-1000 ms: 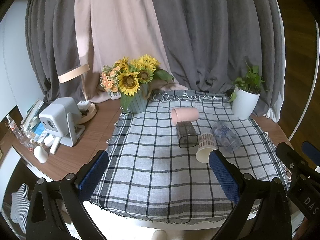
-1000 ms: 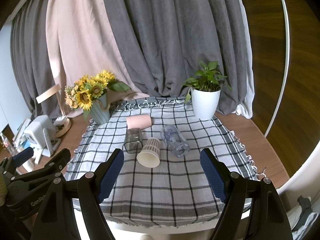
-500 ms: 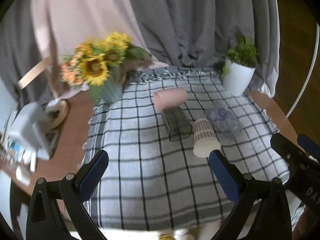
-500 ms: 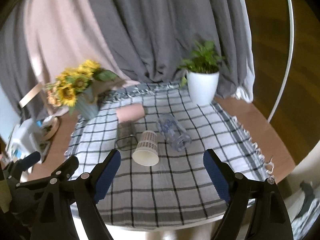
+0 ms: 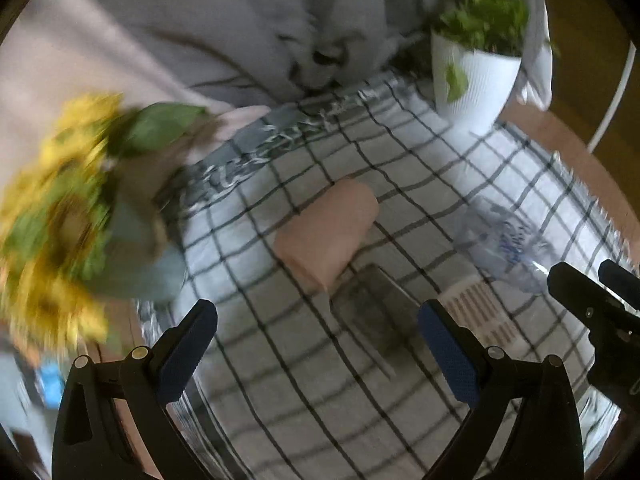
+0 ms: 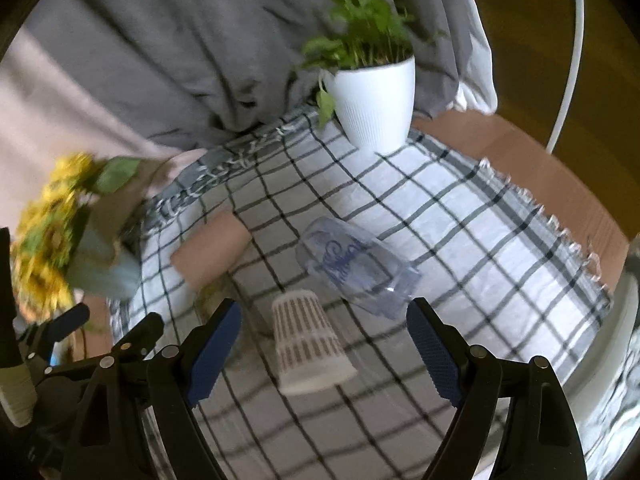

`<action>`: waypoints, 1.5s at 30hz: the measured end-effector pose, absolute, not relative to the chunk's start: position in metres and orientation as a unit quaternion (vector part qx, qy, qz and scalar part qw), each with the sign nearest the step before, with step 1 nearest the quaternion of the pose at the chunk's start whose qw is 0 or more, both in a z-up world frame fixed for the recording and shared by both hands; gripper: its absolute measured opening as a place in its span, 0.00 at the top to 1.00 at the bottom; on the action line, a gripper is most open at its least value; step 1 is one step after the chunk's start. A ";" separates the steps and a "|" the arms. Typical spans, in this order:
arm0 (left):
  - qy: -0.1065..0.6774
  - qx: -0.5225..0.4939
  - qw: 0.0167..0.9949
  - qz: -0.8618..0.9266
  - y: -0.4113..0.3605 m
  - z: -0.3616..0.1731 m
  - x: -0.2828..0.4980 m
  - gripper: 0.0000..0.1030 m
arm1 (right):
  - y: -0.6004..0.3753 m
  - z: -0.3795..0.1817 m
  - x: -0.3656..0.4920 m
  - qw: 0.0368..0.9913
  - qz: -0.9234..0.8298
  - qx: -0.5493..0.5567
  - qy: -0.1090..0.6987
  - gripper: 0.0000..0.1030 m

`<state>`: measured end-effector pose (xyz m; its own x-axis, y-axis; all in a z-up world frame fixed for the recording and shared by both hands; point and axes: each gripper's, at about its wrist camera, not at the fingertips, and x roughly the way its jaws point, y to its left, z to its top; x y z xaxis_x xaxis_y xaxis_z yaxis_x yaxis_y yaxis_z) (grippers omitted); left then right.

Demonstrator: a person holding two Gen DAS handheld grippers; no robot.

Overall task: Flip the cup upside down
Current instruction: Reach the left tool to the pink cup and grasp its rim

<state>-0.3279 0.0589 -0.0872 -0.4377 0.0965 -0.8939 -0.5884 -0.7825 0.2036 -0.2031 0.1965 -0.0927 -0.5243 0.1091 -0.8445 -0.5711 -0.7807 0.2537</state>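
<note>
Several cups lie on their sides on a checked cloth (image 5: 280, 400). A pink cup (image 5: 328, 232) lies ahead of my open left gripper (image 5: 316, 344), with a dark see-through cup (image 5: 372, 316) between its fingers. A white patterned paper cup (image 6: 306, 336) lies between the fingers of my open right gripper (image 6: 322, 348), its mouth towards me. A clear cup with blue print (image 6: 352, 266) lies just beyond it. The pink cup (image 6: 210, 250) shows further left in the right wrist view. Both views are blurred.
A white pot with a green plant (image 6: 374, 100) stands at the back right of the cloth. A vase of sunflowers (image 5: 68, 216) stands at the left edge. Grey and pink curtains hang behind. Bare wooden table (image 6: 532, 168) shows at the right.
Both grippers have moved forward and down over the cloth towards the cups, which now look much larger. Both stay open. The cups have not moved.
</note>
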 end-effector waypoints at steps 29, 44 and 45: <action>0.349 -0.636 0.217 0.654 0.125 -0.215 -0.460 0.19 | 0.226 -0.111 -0.284 0.296 0.782 -0.453 0.310 0.18; 0.291 -0.595 0.201 0.722 0.092 -0.151 -0.444 0.32 | 0.219 -0.100 -0.270 0.265 0.803 -0.449 0.289 0.18; 0.289 -0.593 0.201 0.724 0.096 -0.151 -0.442 0.32 | 0.219 -0.099 -0.269 0.263 0.804 -0.448 0.288 0.18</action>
